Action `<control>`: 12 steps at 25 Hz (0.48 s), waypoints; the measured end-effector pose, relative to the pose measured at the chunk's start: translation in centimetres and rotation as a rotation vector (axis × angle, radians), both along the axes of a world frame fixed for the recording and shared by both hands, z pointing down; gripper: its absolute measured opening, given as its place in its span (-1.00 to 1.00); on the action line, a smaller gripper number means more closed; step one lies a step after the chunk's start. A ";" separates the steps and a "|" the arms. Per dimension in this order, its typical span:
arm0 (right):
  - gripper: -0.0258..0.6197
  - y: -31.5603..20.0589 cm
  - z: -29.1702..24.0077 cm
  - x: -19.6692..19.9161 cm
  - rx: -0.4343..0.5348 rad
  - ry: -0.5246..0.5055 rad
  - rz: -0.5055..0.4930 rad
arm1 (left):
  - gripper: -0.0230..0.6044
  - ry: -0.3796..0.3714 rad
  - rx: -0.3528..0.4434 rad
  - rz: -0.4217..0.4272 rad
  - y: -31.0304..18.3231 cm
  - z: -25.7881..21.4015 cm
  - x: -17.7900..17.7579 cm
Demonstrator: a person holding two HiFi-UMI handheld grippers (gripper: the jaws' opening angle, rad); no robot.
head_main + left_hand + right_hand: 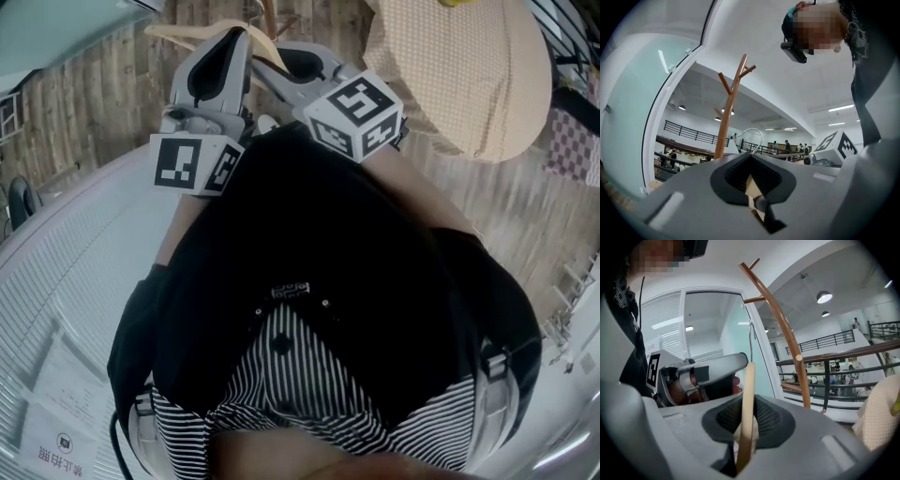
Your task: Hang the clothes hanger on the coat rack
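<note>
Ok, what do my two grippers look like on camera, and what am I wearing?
The left gripper and right gripper both have pale grey moulded bodies with black ribbed pads in the jaws. Each carries a white cube with black square markers. You wear a black top over a black-and-white striped garment.

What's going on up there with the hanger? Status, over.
Left gripper and right gripper both shut on the wooden hanger. Hook not yet on the coat rack, just ahead. Nothing seen between them.
</note>
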State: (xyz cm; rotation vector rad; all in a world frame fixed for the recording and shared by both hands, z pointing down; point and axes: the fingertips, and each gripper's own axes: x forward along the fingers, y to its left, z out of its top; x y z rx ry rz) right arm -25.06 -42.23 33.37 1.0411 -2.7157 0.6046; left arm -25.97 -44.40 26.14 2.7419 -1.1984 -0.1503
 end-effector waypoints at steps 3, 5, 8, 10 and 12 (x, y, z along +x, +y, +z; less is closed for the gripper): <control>-0.73 -0.9 -0.6 -0.5 0.022 0.030 -0.025 | -0.92 0.034 -0.009 0.019 -0.8 -0.6 -0.7; -0.73 -1.7 -0.9 -0.7 0.024 0.044 -0.041 | -0.92 0.049 -0.017 0.024 -1.6 -0.8 -1.1; -0.73 -2.2 -0.9 -0.1 0.005 0.058 -0.080 | -0.92 0.084 -0.049 0.011 -2.3 -0.7 -0.8; -0.73 -2.8 -0.7 0.9 -0.006 0.066 -0.118 | -0.92 0.091 -0.064 0.005 -2.9 -0.5 0.1; -0.73 -3.5 -0.5 2.0 -0.019 0.069 -0.143 | -0.92 0.079 -0.072 0.010 -3.7 -0.2 1.1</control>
